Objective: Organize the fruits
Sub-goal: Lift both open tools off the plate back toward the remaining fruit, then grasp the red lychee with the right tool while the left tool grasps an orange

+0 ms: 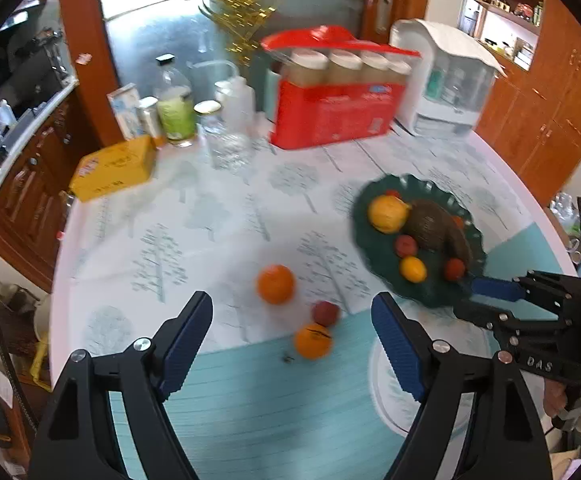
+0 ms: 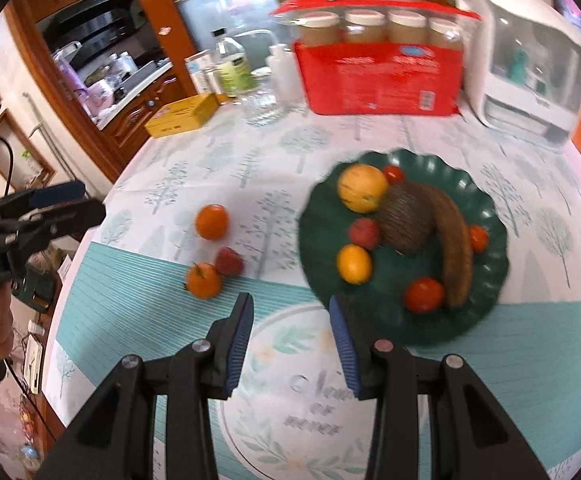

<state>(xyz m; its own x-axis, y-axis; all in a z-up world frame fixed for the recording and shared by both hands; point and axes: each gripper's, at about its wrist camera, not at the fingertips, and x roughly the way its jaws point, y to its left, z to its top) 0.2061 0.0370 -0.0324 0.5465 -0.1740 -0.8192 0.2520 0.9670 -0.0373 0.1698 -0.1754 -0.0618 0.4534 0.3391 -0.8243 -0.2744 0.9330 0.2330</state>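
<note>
Most fruit already lay on the scalloped dark-green plate (image 2: 486, 280); 3 pieces remained on the tree-patterned tablecloth (image 2: 250, 168): 2 round oranges (image 1: 275, 283) (image 1: 313, 341) and 1 small red fruit (image 1: 325, 313). The left gripper (image 1: 292, 344) hovered over them, jaws wide and empty. The right gripper (image 2: 292, 344) hung by the plate's near rim, parted, empty.

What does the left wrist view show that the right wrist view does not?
Only the left wrist view: shelves at top right, and the left gripper head-on, open. Only the right wrist view: the printed round emblem on the tablecloth and the right gripper head-on, open. Both: the green plate of fruit, three loose fruits including an orange, and the red box.
</note>
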